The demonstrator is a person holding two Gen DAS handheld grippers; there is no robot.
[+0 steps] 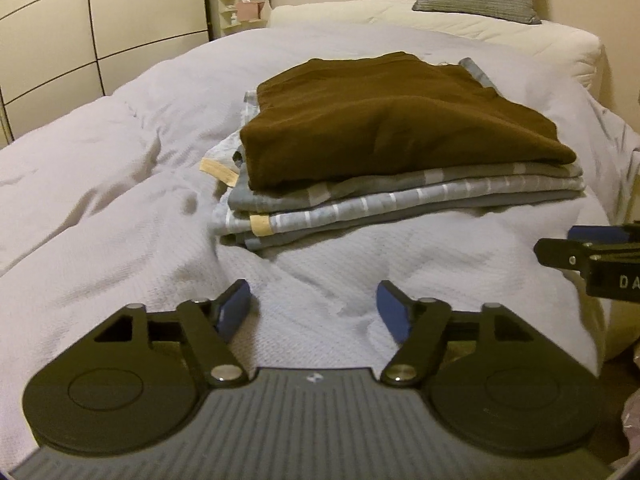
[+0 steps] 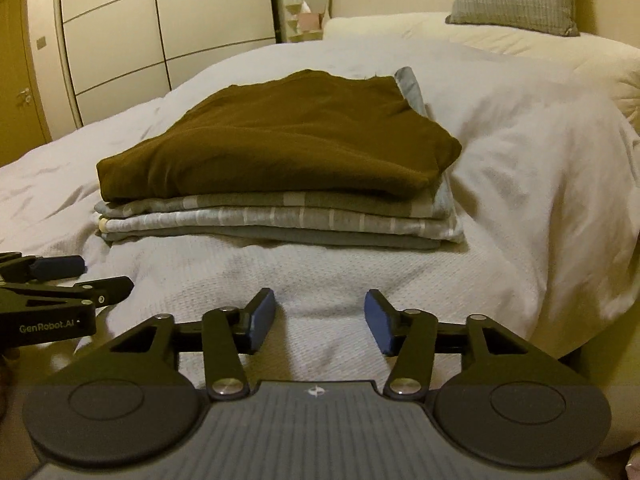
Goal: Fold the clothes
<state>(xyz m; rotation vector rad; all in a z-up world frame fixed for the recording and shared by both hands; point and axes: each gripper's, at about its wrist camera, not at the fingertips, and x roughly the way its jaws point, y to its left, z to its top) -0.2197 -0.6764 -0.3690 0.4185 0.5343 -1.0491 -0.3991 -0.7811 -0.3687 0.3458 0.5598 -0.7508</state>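
Folded brown garment (image 1: 396, 120) lies flat atop a neat stack of folded grey striped clothes (image 1: 400, 204)

The brown garment (image 2: 276, 140) hides most of the striped clothes (image 2: 280, 216) beneath; shelf items (image 1: 248, 4) are blurred.

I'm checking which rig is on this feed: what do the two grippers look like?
Both match. The left gripper and right gripper each have black linkage arms with silver pivot screws, two round black discs, and a ribbed grey body bearing a small white logo. The finger pads are blue. White "GenRobot.AI" lettering runs along the side of the left gripper in the right wrist view. No cables, sleeves or hands are clearly visible.
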